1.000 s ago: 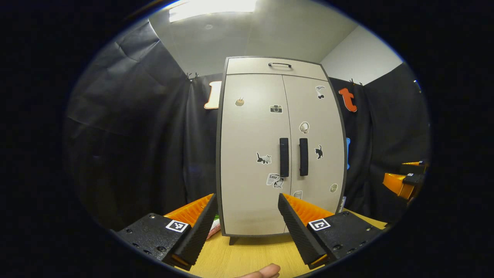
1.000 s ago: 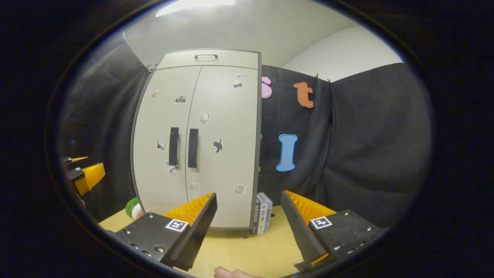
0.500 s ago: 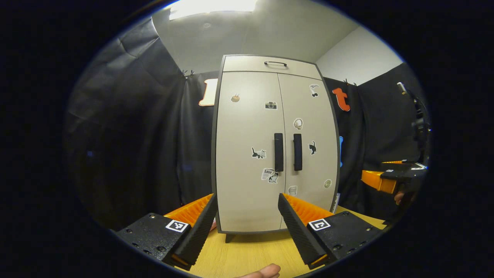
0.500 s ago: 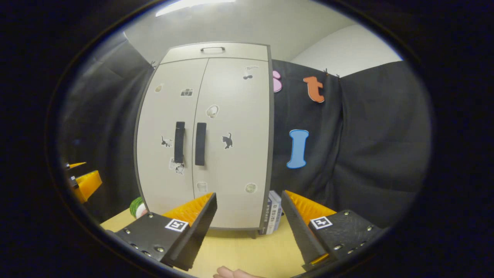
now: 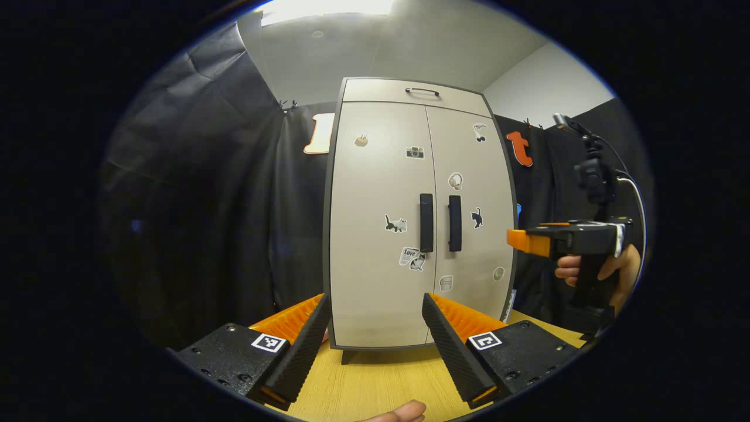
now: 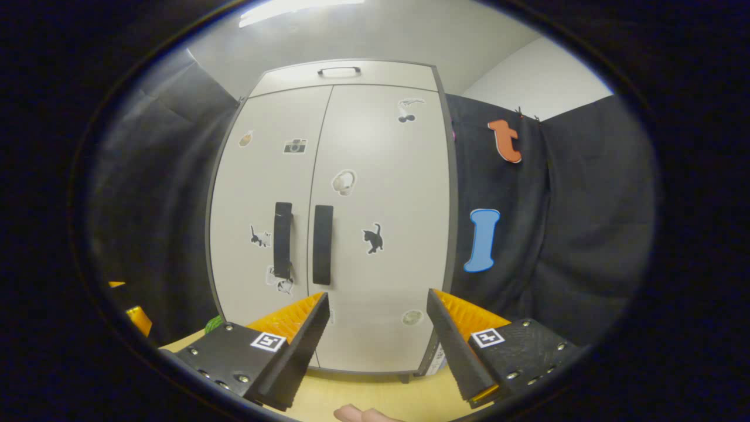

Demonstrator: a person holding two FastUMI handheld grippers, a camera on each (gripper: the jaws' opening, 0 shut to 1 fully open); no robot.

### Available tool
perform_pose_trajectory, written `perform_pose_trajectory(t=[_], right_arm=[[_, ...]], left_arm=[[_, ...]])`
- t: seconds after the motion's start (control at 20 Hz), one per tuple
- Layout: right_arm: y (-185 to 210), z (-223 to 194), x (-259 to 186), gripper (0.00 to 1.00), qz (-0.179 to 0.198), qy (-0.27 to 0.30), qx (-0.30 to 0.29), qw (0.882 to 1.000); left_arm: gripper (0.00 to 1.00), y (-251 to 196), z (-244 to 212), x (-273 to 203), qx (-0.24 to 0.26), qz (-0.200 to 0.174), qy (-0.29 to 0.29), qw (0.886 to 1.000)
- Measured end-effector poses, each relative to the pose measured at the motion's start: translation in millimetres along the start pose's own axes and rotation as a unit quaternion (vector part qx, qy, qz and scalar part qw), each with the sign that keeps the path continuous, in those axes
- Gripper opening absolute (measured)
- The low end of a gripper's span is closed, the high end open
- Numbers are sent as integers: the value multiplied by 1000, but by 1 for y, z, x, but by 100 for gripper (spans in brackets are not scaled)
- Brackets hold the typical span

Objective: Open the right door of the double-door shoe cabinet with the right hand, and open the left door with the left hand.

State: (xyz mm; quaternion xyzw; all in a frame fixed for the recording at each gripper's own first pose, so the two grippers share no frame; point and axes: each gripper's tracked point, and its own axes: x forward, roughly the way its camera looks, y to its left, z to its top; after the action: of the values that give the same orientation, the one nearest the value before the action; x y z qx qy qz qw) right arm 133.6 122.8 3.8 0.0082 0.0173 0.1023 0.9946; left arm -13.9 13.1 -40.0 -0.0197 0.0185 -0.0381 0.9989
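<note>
A beige double-door shoe cabinet [image 5: 381,176] [image 6: 381,146] with stickers stands on a wooden table, both doors shut. Two black vertical handles sit side by side at the middle: the left door's handle [image 5: 426,223] [image 6: 282,240] and the right door's handle [image 5: 454,223] [image 6: 322,244]. My left gripper [image 5: 375,340] is open, well short of the cabinet front and facing the left door. My right gripper [image 6: 378,340] is open, closer to the cabinet, with the right door's lower part between its fingers in view. In the left gripper view the right gripper [image 5: 527,241] shows with a hand holding it, level with the handles.
The wooden table [image 5: 381,387] [image 6: 375,392] runs under the cabinet. A small drawer handle [image 5: 422,92] sits on the cabinet's top panel. Black cloth hangs on both sides. Books [image 6: 436,358] stand by the cabinet's right foot. Something green [image 6: 215,322] lies at its left foot.
My right gripper has risen and moved toward the cabinet, whose doors look larger in its view. In the left gripper view it has come in from the right edge, up to handle height.
</note>
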Motion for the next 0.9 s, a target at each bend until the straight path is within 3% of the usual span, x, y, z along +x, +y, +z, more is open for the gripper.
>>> perform_pose_trajectory(t=[0.2,0.4,0.5,0.6,0.9], right_arm=[[30,4,38,96,16,-7,-6,1000],[57,3,74,99,20,-4,-20,1000],[63,9,89,95,9,-4,-14,1000],[69,11,105,99,-1,-4,-10,1000],[66,8,135,98,-39,7,1,999]], left_arm=[[97,24,6,-2,0,27,-23,999],[97,28,-2,-3,-6,22,-15,1000],[97,30,-9,-2,-9,18,-7,1000],[97,34,-12,0,-7,20,-3,1000],[97,46,-16,-3,0,20,-5,1000]])
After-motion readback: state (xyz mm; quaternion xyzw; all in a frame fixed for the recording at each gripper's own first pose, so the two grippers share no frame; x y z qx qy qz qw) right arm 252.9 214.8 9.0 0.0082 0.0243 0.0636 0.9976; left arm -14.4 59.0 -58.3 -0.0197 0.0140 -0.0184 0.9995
